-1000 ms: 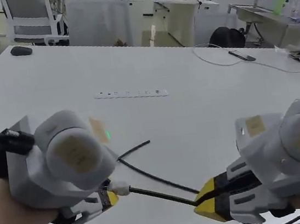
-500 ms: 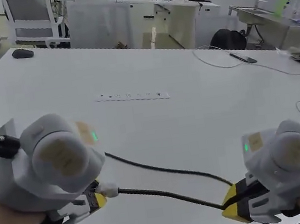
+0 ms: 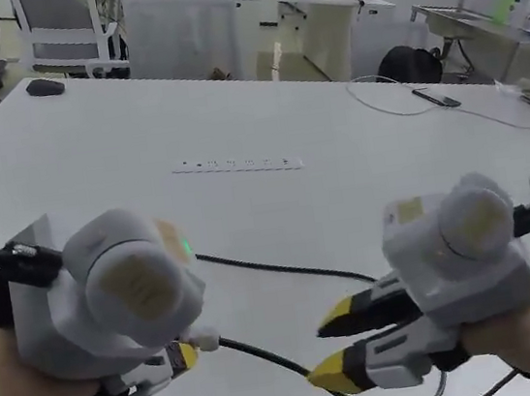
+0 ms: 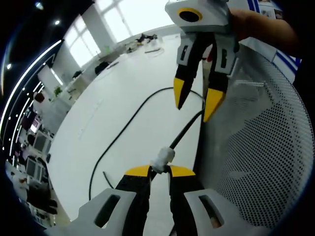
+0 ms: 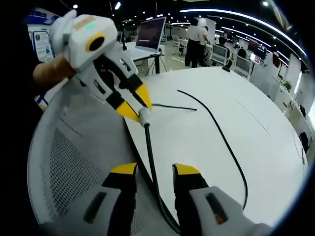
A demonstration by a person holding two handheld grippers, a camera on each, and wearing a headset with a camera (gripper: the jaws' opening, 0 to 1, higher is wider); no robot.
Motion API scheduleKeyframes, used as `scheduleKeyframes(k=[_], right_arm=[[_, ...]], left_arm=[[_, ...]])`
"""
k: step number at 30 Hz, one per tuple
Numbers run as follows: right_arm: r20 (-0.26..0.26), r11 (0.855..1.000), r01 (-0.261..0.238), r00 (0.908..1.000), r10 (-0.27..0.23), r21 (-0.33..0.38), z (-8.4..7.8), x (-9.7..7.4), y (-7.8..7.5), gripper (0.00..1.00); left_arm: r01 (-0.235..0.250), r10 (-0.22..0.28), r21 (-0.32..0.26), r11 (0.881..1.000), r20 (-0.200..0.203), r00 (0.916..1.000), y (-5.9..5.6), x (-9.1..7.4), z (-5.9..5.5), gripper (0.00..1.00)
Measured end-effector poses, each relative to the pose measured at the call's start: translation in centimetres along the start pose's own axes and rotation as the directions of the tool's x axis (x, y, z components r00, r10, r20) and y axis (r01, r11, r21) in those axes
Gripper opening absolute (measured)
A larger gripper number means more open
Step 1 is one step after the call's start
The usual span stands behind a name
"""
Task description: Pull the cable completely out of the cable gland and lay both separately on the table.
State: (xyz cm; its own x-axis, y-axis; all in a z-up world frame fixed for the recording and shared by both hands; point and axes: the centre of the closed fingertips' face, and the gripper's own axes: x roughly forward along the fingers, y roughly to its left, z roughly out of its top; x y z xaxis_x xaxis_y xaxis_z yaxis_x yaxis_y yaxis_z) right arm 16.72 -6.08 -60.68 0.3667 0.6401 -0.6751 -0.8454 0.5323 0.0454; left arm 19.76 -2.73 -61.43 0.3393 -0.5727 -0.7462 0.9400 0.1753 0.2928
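Observation:
My left gripper [image 3: 189,350] is low on the left, shut on the white cable gland [image 3: 207,340]. The black cable [image 3: 285,272] leaves the gland, dips to the right under my right gripper [image 3: 322,352] and loops back across the white table [image 3: 234,114]. The right gripper's jaws stand open, pointing left at the gland. In the left gripper view the gland [image 4: 162,158] sits pinched at my left gripper [image 4: 158,170], with the right gripper [image 4: 196,100] open above it. In the right gripper view the cable [image 5: 149,147] runs between the spread jaws of my right gripper [image 5: 154,169] up to the gland [image 5: 143,116].
A flat socket strip [image 3: 233,166] lies mid-table, a dark mouse [image 3: 40,87] at the far left, a dark phone [image 3: 434,98] and thin white wire at the far right. White mesh [image 4: 246,162] lies close under both grippers. Chairs and desks stand beyond the table.
The right gripper was shut on the cable and pulling right; it has now let go, opened and come back left toward the gland. The left gripper still holds the gland.

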Motion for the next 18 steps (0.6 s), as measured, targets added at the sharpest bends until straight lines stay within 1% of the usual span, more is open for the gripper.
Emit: scheduleKeyframes(k=[1, 2, 3, 4, 5, 7, 8, 9, 11, 14, 18], right_arm=[[0.004, 1.000, 0.015, 0.9999, -0.014, -0.016, 0.7, 0.6, 0.1, 0.30], [0.002, 0.999, 0.020, 0.9998, -0.020, -0.034, 1.0, 1.1, 0.2, 0.29], [-0.002, 0.999, 0.026, 0.9996, -0.026, -0.038, 1.2, 1.4, 0.1, 0.27], [-0.020, 0.998, 0.036, 0.9991, -0.037, -0.060, 1.1, 1.8, 0.0, 0.25], [-0.031, 0.996, 0.039, 0.9987, -0.041, -0.075, 1.0, 2.0, -0.1, 0.21], [-0.050, 0.994, 0.044, 0.9975, -0.050, -0.105, 0.5, 2.0, -0.2, 0.06], [-0.041, 0.994, 0.061, 0.9971, -0.065, -0.088, 0.6, 1.9, -0.5, 0.05], [-0.050, 0.996, 0.058, 0.9968, -0.062, -0.072, 0.3, 1.8, -0.6, 0.05], [-0.057, 0.995, 0.053, 0.9967, -0.058, -0.082, 0.0, 1.6, -0.5, 0.04], [-0.097, 0.994, 0.063, 0.9927, -0.072, -0.094, -1.3, 1.2, -0.9, 0.04], [-0.142, 0.992, 0.073, 0.9859, -0.088, -0.102, -3.1, 0.5, -1.6, 0.04]], left_arm=[[0.000, 0.000, 0.005, 1.000, 0.006, 1.0000, -0.2, 0.0, 0.3, 0.14], [0.002, -0.002, 0.006, 1.000, 0.008, 1.0000, -0.3, 0.0, 0.4, 0.14], [0.002, -0.002, 0.008, 1.000, 0.014, 0.9999, -0.4, 0.0, 0.6, 0.14], [0.004, -0.004, 0.009, 1.000, 0.017, 0.9998, -0.5, 0.1, 0.7, 0.14], [0.005, -0.005, 0.009, 1.000, 0.019, 0.9998, -0.5, 0.1, 0.8, 0.14], [0.003, -0.003, 0.010, 1.000, 0.021, 0.9998, -0.4, 0.1, 0.8, 0.14], [0.006, -0.006, 0.008, 1.000, 0.023, 0.9997, -0.4, 0.1, 0.8, 0.14], [0.005, -0.005, 0.003, 1.000, 0.021, 0.9998, -0.4, 0.0, 0.7, 0.14], [0.013, -0.013, -0.012, 1.000, 0.025, 0.9996, -0.3, 0.1, 0.7, 0.14], [0.005, -0.005, -0.008, 1.000, 0.013, 0.9999, 0.0, 0.3, 0.3, 0.14], [0.000, 0.000, -0.026, 1.000, 0.016, 0.9999, 0.6, 0.2, 0.1, 0.14]])
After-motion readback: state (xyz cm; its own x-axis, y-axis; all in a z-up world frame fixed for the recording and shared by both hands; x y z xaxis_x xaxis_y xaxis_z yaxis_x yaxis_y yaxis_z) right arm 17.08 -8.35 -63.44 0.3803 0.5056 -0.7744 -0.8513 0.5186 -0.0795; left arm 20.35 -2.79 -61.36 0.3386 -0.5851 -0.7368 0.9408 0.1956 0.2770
